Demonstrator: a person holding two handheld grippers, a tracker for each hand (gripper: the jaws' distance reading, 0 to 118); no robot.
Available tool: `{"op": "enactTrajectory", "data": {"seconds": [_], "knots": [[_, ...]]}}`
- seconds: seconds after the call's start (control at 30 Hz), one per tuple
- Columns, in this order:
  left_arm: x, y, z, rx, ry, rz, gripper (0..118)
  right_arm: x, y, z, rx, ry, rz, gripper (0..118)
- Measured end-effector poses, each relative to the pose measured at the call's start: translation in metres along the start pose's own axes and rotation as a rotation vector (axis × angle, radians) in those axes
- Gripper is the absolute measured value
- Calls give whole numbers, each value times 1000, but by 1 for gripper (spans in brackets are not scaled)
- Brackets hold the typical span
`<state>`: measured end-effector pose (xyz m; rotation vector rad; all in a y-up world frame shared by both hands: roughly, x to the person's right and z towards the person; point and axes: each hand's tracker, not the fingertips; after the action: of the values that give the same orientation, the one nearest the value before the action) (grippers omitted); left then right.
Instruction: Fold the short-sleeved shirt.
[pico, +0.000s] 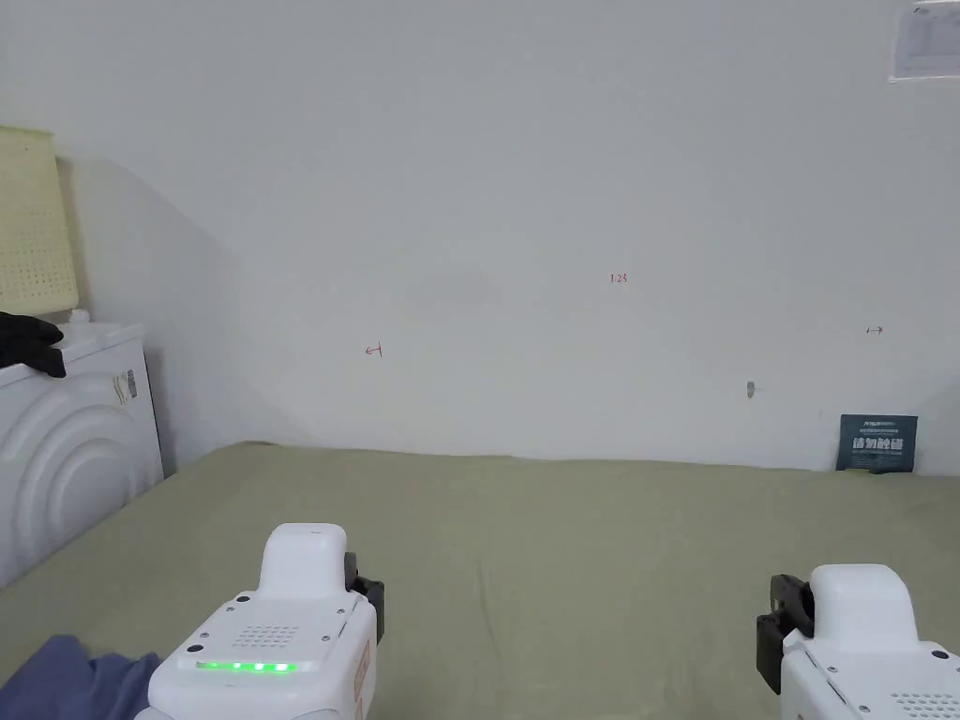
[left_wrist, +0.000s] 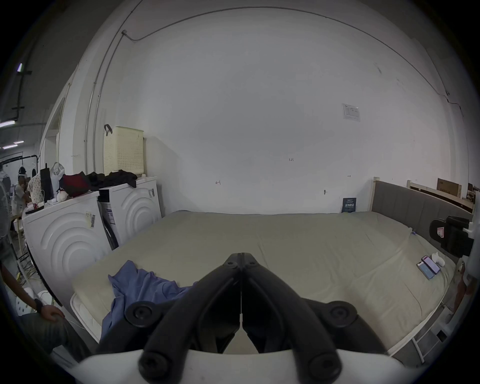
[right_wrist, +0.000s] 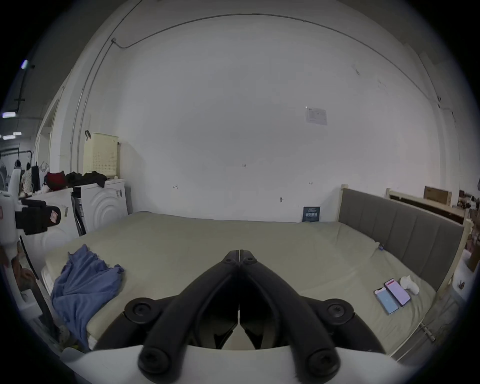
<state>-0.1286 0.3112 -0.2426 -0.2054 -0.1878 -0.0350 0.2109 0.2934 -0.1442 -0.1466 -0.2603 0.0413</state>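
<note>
The blue shirt (right_wrist: 85, 283) lies crumpled at the bed's (right_wrist: 207, 246) left front corner, partly hanging over the edge. Both the left hand-held gripper (left_wrist: 241, 256) and right hand-held gripper (right_wrist: 241, 253) hover above the bed, jaws pressed together, holding nothing. Beside the bed, a cream laundry basket (left_wrist: 123, 150) stands on a washing machine (left_wrist: 135, 205); its contents are hidden.

Olive-sheeted bed (right_wrist: 233, 241): crumpled blue shirt (right_wrist: 83, 283) left edge; two phones (right_wrist: 392, 296) right.

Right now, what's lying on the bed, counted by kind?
Blue shirt: 1, crumpled at the bed's left corner
Phones: 2, side by side near the headboard
Small white object: 1, beside the phones
Total: 4
</note>
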Motion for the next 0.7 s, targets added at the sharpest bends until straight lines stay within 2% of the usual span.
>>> {"op": "enactTrajectory", "data": {"seconds": [0.1,0.23,0.37,0.53,0.7], "knots": [[0,1,2,0,1,3,0,3,0,-4,-14,13,-4,0],[-12,5,12,-3,23,2,0,-16,0,-9,-25,47,3,0],[-45,0,22,-14,100,1,0,-48,-3,-22,-39,133,1,0],[-112,-13,40,-36,282,-1,0,-122,-3,-37,-36,298,5,0],[-160,-20,76,-48,423,33,0,-179,-4,-46,-41,434,5,0]]}}
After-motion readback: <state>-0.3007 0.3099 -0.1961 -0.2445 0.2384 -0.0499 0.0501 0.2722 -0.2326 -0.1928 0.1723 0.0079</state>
